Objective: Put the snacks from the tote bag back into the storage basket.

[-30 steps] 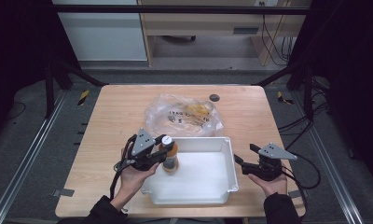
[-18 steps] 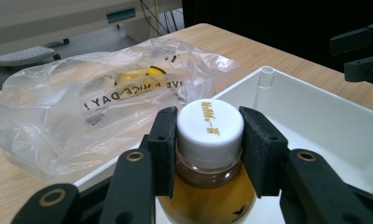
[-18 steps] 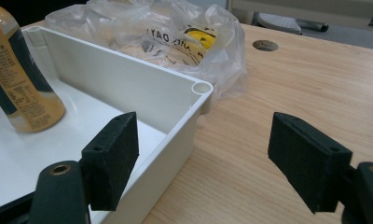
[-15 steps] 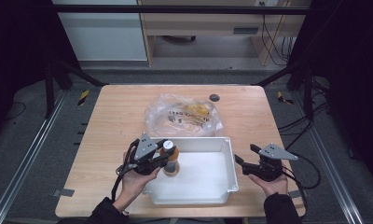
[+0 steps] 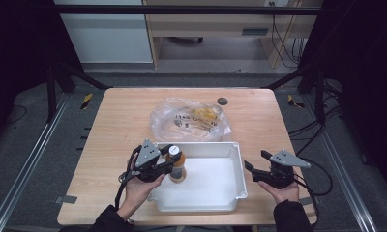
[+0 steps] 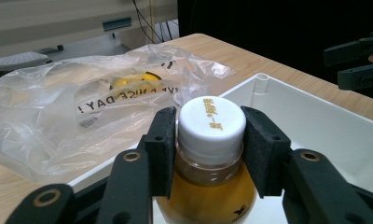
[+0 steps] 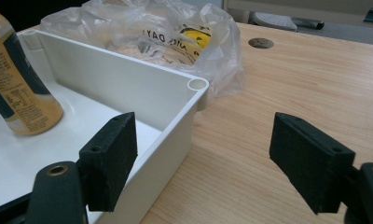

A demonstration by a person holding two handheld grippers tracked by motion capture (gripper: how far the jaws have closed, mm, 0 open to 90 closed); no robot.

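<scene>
Left gripper [image 6: 210, 154] fingers clamped on white-capped orange-liquid bottle [image 6: 211, 140] over white plastic tray [image 5: 230, 159]; right gripper [image 7: 217, 158] fingers apart above wooden counter [image 5: 124, 116]; dark room.

**A lab test bench, by the look of it**

I'm working at a wooden table [image 5: 133, 121] with a cable port [image 5: 222, 101], set inside a black metal frame [image 5: 66, 72] with rails [image 5: 27, 159] along the grey floor. Cables [image 5: 283, 43] hang under a desk [image 5: 206, 24] behind, beside a white cabinet [image 5: 104, 36]. Hazard tape [image 5: 86, 100] marks the frame's feet. It reads as a robotics lab.
</scene>
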